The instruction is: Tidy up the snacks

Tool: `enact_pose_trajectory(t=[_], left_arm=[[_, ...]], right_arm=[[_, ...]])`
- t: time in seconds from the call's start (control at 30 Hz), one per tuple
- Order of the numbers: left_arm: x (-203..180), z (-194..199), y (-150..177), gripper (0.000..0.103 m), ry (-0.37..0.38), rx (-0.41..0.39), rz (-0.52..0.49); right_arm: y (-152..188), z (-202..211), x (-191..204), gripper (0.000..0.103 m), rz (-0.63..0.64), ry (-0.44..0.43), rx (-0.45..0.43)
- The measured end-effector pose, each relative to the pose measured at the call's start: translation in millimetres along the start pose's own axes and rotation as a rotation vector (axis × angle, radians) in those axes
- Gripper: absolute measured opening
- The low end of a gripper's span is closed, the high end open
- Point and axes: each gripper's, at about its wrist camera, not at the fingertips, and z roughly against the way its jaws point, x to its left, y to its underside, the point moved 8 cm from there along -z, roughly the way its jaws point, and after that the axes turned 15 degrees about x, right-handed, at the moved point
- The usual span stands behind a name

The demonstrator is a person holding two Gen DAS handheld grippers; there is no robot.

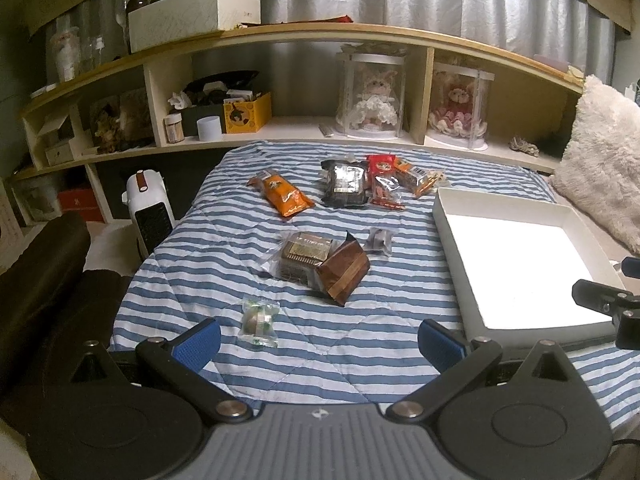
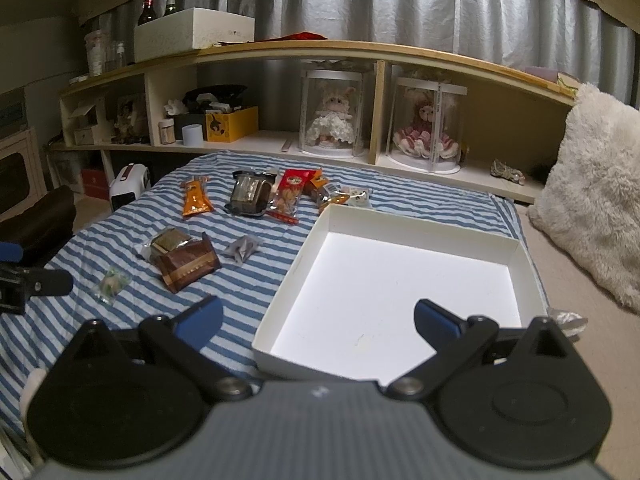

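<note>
Striped bedspread (image 1: 208, 264), snack packets (image 1: 285, 197), white box (image 2: 312, 240)

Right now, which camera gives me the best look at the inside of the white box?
The right wrist view: the white box sits right ahead, its whole floor and all four walls visible, nothing inside. The left wrist view shows the box off to the right, partly blocked by the right gripper.

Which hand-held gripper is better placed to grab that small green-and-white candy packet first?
Probably the left hand-held gripper: it is open, and the candy packet lies just ahead by its left finger. The right hand-held gripper hangs open over the white box's near edge, farther away.
</note>
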Motion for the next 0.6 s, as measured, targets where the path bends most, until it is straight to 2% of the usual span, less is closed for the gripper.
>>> enact_pose_trajectory(t=[0.4,0.6], left_arm=[[20,-11,-22,0.103,-0.053,0.008,0.059],[34,-30,-36,0.103,-0.060,0.057,0.100]], right_arm=[[-20,-17,8,0.102,-0.021,-0.026,-0.012],[-39,-38,15,0.102,-0.029,-0.065,-0.001]])
